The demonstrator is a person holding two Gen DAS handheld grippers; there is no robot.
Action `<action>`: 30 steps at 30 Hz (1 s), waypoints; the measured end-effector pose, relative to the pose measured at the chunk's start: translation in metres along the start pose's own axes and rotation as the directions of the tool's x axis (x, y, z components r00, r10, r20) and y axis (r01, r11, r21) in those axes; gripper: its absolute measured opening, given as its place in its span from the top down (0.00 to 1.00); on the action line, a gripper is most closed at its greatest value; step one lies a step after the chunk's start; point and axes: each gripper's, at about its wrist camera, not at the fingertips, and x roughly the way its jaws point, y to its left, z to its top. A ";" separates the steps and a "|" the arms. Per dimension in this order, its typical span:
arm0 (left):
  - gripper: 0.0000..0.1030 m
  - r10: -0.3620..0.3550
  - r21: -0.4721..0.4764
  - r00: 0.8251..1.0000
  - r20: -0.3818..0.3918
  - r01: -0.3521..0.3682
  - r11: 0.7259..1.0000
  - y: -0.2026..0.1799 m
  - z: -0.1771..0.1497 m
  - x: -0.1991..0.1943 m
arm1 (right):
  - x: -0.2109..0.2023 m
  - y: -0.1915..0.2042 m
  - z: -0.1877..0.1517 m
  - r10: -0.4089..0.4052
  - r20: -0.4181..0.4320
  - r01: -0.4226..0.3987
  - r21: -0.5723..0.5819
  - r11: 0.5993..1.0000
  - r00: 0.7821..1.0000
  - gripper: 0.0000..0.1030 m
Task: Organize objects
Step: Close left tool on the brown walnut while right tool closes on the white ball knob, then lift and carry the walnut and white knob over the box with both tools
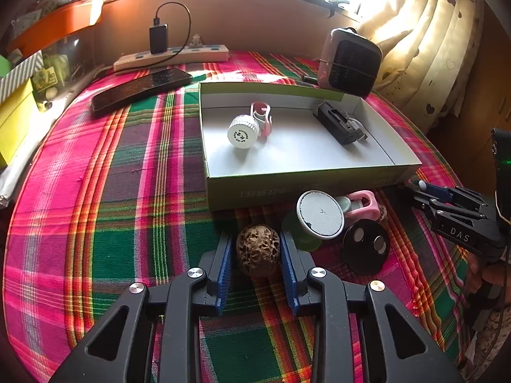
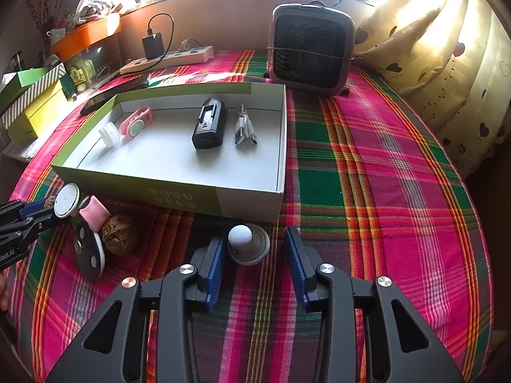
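Note:
A brown walnut (image 1: 258, 250) lies on the plaid cloth with my left gripper (image 1: 257, 236) shut on it, both blue pads against its sides. Right of it lie a white-topped green piece (image 1: 321, 212), a pink piece (image 1: 364, 206) and a black disc (image 1: 365, 245). My right gripper (image 2: 254, 239) stands open around a small white cup with a ball (image 2: 247, 244); the left pad touches it, the right pad stands off. A second walnut (image 2: 119, 234) lies left of it. The green-and-white box (image 2: 191, 191) holds a white cap (image 2: 108, 135), a pink item (image 2: 137, 124), a black device (image 2: 209, 124) and a cable (image 2: 244, 126).
A small fan (image 2: 311, 49) stands behind the box at the right. A power strip with a charger (image 1: 172, 56) and a dark phone (image 1: 140, 89) lie at the back left. Stacked boxes (image 1: 12, 111) crowd the left edge; a curtain (image 2: 447, 63) hangs at the right.

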 end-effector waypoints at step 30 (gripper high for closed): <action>0.74 0.002 0.000 1.000 0.002 -0.002 1.000 0.000 -0.002 -0.001 | -0.001 0.000 -0.001 0.003 0.001 -0.003 0.002 1.000 1.000 0.74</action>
